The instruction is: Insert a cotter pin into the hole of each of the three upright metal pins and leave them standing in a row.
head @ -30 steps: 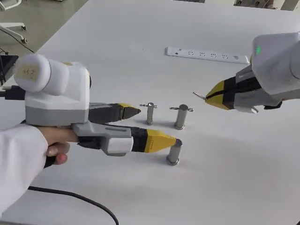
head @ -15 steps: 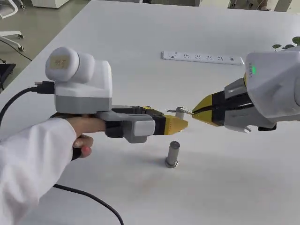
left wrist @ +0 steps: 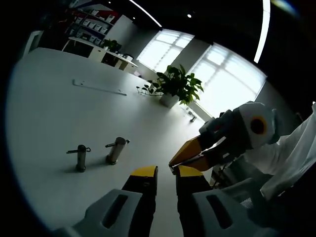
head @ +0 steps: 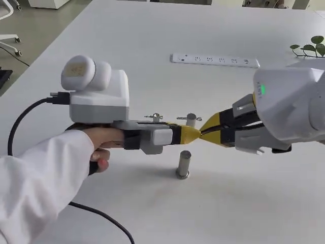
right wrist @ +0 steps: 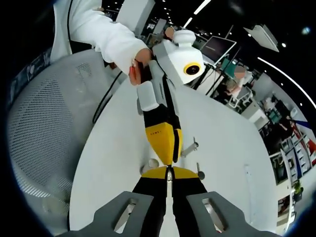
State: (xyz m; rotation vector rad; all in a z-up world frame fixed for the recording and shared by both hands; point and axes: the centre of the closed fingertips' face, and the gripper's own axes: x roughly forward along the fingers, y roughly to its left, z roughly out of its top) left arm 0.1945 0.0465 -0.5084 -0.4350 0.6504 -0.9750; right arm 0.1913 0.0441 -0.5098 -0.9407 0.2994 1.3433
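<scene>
Three upright metal pins stand on the white table [head: 127,46]. Two of them [head: 156,118] [head: 191,119] have cotter pins through their heads, and they appear again in the left gripper view [left wrist: 80,157] [left wrist: 115,150]. The third pin [head: 183,164] is bare and stands nearer to me. Above it, my left gripper [head: 195,133] and right gripper [head: 204,133] meet tip to tip. The right gripper [right wrist: 169,173] is shut on a thin cotter pin [right wrist: 169,169] that points at the left gripper's yellow tips [right wrist: 170,161]. The left gripper [left wrist: 167,170] keeps a narrow gap between its jaws.
A white power strip [head: 215,60] lies at the far side of the table. Plant leaves [head: 307,48] reach in at the far right. The left gripper's black cable [head: 101,218] trails across the near left of the table.
The left gripper has lifted, moved right and narrowed from wide open. The right gripper has carried the cotter pin leftward until the two tips meet over the bare pin.
</scene>
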